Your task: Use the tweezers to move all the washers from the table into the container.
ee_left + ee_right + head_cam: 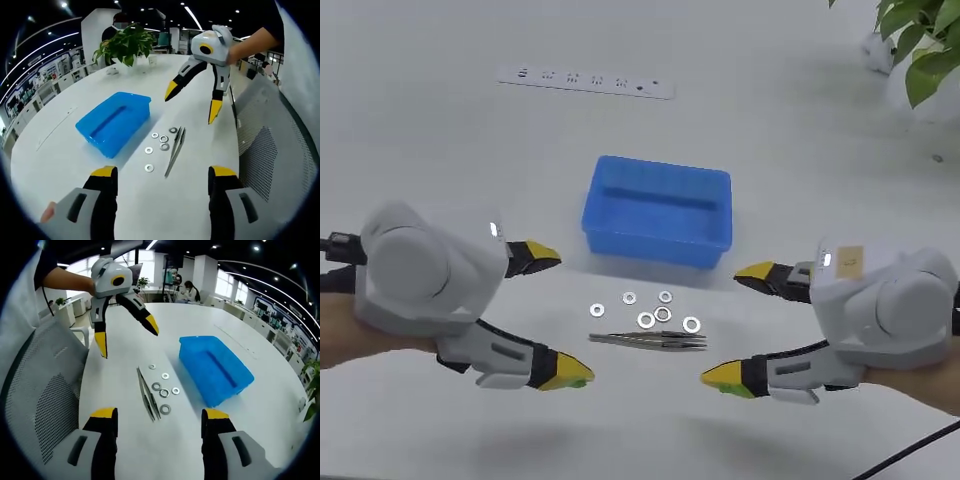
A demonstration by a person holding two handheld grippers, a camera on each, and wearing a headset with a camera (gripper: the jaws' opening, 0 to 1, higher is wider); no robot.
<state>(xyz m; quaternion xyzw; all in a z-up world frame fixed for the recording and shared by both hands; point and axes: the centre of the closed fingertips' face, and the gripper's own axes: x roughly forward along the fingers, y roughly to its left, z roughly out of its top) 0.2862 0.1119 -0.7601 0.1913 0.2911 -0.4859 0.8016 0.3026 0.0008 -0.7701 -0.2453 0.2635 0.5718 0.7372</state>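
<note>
My left gripper (567,316) hangs above the near edge of the white table (440,160), its jaws spread wide and grasping nothing; my right gripper (725,323) faces it from the 3 o'clock side, likewise parted and empty; the yellow tips of the two point toward one another with a stretch of bare table between them.

In that stretch lie the tweezers (650,340), flat on the table and crosswise to me, apart from both grippers and touched by neither; in the head view they sit at 3 o'clock from my left fingertips and 9 o'clock from my right ones; in the left gripper view they run ahead between my two jaws, toward 12 o'clock, and in the right gripper view likewise.

Just past the tweezers, at 12 o'clock from them, six washers (646,320) lie loosely scattered on the table; the nearest one at the right end lies just beside the tweezers; I cannot tell whether it touches them.

Farther on at 12 o'clock stands the blue container (655,245), a shallow rectangular tub, upright, near the washers but clear of them.

Beyond it, toward 11 o'clock, a white power strip (585,82) lies flat; at 2 o'clock, at the far corner, leaves of a green plant (920,40) hang in.
</note>
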